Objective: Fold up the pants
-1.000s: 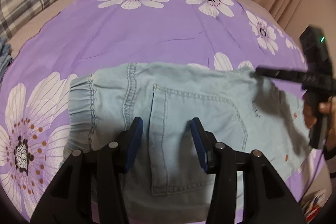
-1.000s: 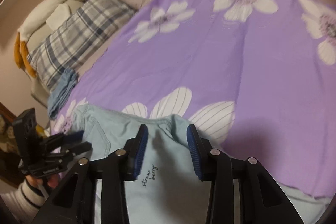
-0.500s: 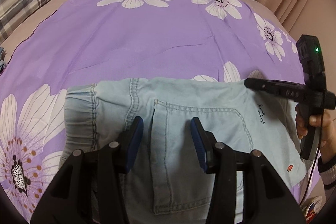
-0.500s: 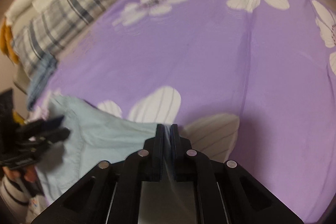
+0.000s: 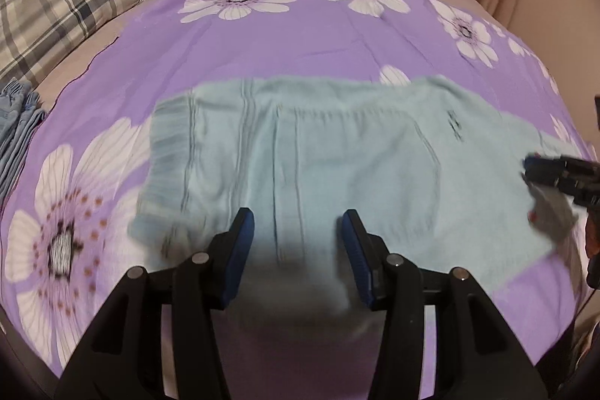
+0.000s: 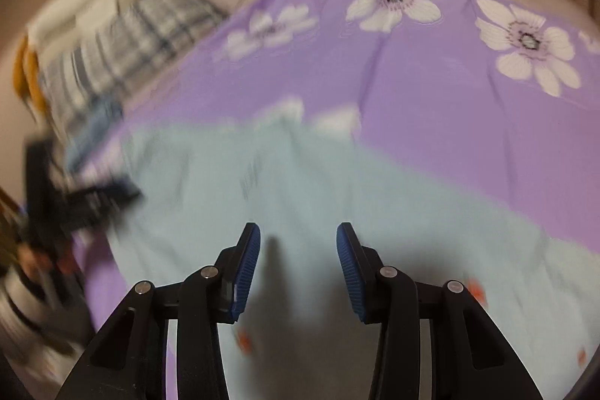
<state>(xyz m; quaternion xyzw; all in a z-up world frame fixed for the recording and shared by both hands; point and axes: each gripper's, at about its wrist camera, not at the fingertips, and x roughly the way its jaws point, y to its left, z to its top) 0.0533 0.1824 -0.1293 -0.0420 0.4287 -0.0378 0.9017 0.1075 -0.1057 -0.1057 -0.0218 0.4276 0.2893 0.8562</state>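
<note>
Pants (image 5: 318, 145) waistband shows only leftward (right view blurs); right gripper (image 6: 298, 268) opening.

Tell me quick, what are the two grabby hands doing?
Left hand-held gripper: open, holding nothing, above the pants.
Right hand-held gripper: jaws opening, nothing between them.

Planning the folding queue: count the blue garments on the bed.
2. Light blue pants spread mid-sheet; a darker blue garment off the sheet's left edge, beside the plaid pillow. Others may lie out of view.
</note>
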